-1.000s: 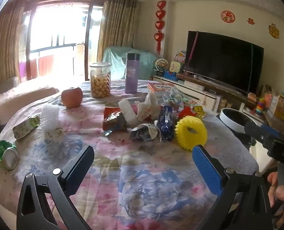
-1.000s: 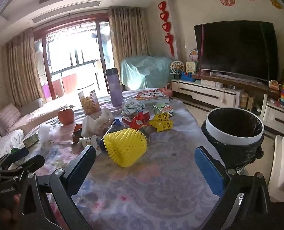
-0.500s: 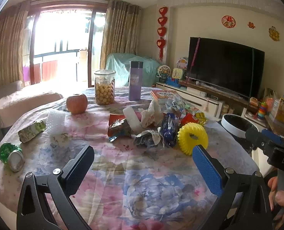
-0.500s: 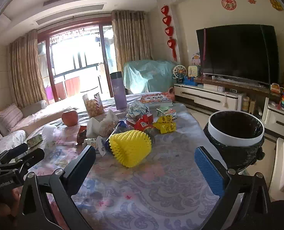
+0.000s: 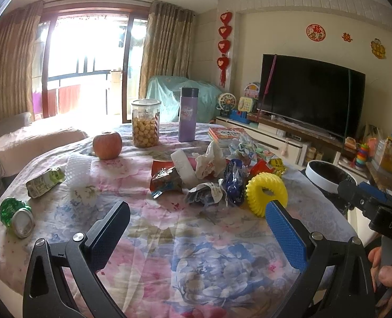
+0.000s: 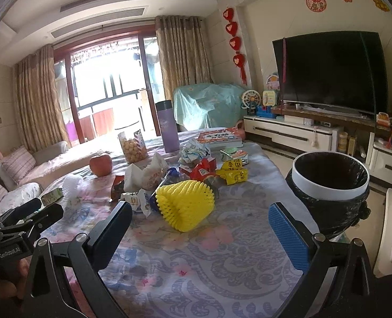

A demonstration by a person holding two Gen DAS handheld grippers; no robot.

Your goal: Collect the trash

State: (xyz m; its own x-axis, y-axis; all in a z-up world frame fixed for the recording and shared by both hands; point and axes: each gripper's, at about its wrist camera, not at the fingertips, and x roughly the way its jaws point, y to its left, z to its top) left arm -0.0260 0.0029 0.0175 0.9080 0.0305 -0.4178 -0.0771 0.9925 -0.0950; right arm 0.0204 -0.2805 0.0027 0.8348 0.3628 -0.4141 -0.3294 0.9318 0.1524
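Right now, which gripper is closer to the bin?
Right. The right gripper hovers over the table edge just beside the bin; the left gripper is farther away, across the table.

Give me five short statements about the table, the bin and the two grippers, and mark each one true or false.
1. The left gripper is shut on a wrapper. False: its jaws stand wide open and hold nothing.
2. The trash bin stands off the table's right edge, lined with a black bag. True.
3. The yellow foam fruit net lies inside the bin. False: it lies on the tablecloth, in front of the heap of wrappers.
4. The apple sits on the table left of the snack jar. True.
5. The right gripper is open. True.
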